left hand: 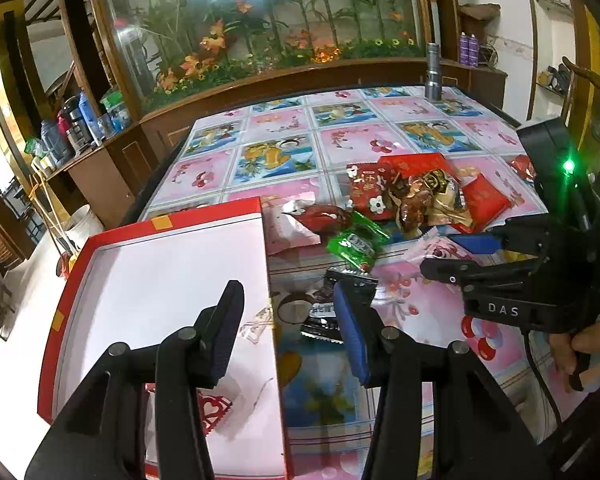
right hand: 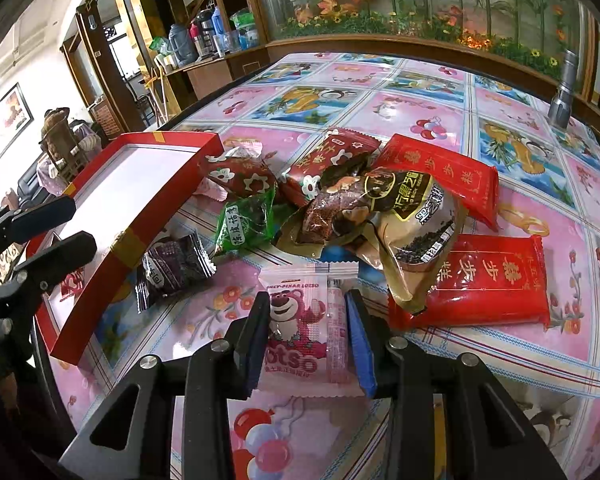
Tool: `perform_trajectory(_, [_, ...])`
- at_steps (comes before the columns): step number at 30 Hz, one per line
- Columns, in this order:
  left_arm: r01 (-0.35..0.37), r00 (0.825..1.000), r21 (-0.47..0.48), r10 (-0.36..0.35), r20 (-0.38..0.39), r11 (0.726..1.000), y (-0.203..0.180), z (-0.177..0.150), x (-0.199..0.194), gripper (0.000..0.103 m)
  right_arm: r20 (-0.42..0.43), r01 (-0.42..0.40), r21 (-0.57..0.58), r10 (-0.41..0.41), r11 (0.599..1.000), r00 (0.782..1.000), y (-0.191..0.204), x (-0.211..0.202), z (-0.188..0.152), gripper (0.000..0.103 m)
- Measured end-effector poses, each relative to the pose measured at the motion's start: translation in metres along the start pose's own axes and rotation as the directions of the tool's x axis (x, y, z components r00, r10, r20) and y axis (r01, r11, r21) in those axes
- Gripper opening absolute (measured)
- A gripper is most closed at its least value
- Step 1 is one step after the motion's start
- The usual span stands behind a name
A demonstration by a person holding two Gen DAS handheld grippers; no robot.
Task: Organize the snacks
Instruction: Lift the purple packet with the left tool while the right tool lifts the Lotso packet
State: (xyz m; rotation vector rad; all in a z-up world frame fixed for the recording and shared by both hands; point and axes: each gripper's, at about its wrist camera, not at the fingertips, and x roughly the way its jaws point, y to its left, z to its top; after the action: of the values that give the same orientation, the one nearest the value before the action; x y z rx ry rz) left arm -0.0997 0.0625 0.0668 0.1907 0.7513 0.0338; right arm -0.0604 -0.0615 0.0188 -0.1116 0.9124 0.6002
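Right gripper (right hand: 306,340): the 2 fingers are closed on a pink snack packet (right hand: 308,320), the pads pressing its left and right edges; the packet is printed with a pink bear, "DISNEY-PIXAR LOTSO" in small capitals along the top and large "otso" lettering lower down; a column of fine print runs down its right side, too small to read. The packet sits low over the patterned tablecloth (right hand: 440,92), at the near edge of the snack pile.

Left gripper (left hand: 288,328): the fingers stand partly apart with nothing between the pads; they straddle the right wall of the red box (left hand: 160,264), 1 finger over its white interior, the other over the table beside a dark wrapped sweet (left hand: 320,312); the label on that sweet is not legible.

Beyond the fingers: a green packet (right hand: 246,222) with a vertical strip of Chinese characters lies just right of the box; behind it, 2 dark red packets with white flowers (right hand: 240,176); a tan pouch (right hand: 412,232) with Chinese characters and a picture of black seeds lies at the pile's centre; 2 flat red packets with gold Chinese script (right hand: 488,276) lie to the right.

The right gripper body carries the letters "DAS" (left hand: 502,310); a hand (left hand: 580,344) holds its grip; a grey flashlight (right hand: 564,92) stands upright at the far table edge.
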Motion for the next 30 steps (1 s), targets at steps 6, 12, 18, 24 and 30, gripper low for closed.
perform_trajectory(6, [0.014,1.000,-0.027,-0.014,-0.015,1.000,0.006,-0.001,0.005,0.045,0.001,0.002,-0.003,-0.002,1.000,1.000,-0.001,0.001,0.000,0.039])
perform_trajectory(12, [0.041,0.996,0.075,-0.034,-0.085,0.996,-0.006,-0.005,0.022,0.045,-0.003,0.012,-0.020,-0.012,1.000,1.000,0.000,0.000,-0.001,0.039])
perform_trajectory(18, [0.068,0.990,0.075,-0.058,-0.132,0.995,-0.007,0.000,0.036,0.045,-0.011,0.018,-0.014,-0.018,1.000,1.000,-0.005,-0.004,-0.004,0.039])
perform_trajectory(24, [0.109,0.980,0.162,-0.079,-0.180,0.981,-0.028,0.007,0.052,0.047,-0.008,0.027,0.039,-0.027,0.999,1.000,-0.022,-0.014,-0.011,0.039])
perform_trajectory(30, [0.168,0.960,0.122,-0.133,-0.247,0.978,-0.028,0.005,0.075,0.049,-0.008,0.033,0.055,-0.033,0.998,0.999,-0.027,-0.016,-0.010,0.039])
